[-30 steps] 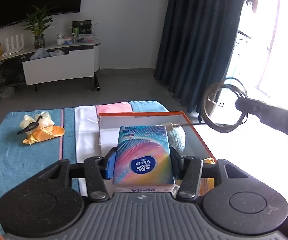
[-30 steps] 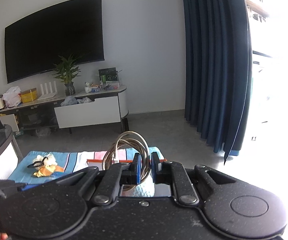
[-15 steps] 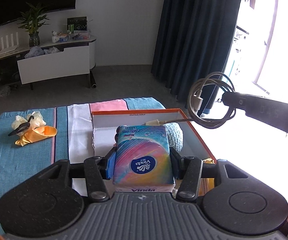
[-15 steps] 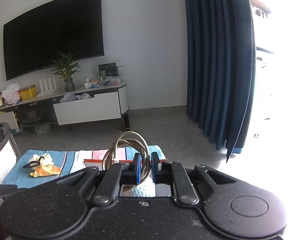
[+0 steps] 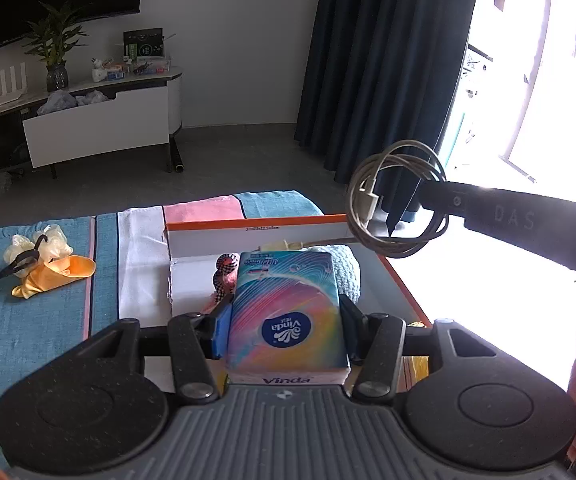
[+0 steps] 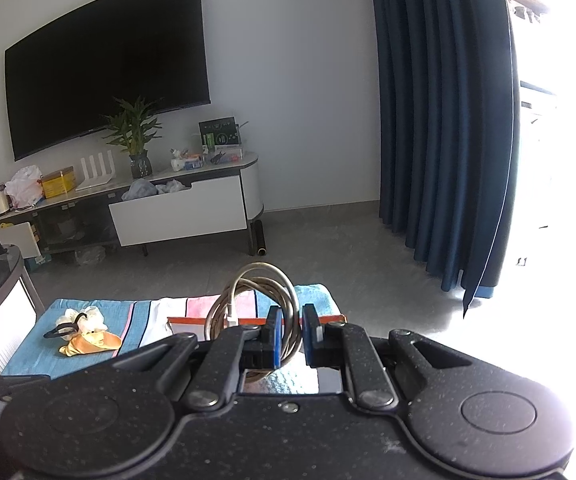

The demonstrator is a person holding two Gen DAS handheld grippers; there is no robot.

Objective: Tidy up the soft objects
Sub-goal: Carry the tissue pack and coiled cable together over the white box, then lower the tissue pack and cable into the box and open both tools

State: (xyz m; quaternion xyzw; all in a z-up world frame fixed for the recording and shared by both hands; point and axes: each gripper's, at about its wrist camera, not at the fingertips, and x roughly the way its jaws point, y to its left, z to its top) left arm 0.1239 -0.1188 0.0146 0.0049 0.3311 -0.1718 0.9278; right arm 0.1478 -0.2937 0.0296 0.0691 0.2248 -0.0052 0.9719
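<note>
Left hand-held gripper (image 5: pixel 285 330) pinching tissue pack (image 5: pixel 288 312); right hand-held gripper (image 6: pixel 290 336), pinching cable coil (image 5: pixel 396 204), has swung inward to two o'clock above box (image 5: pixel 400 284): drop-off imminent.

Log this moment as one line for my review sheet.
left gripper: shut on tissue pack | right gripper: shut on coiled cable | both over orange-rimmed box

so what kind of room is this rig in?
Most likely a home living room: wall-mounted TV, low media console with a potted plant, and floor-length dark curtains.
</note>
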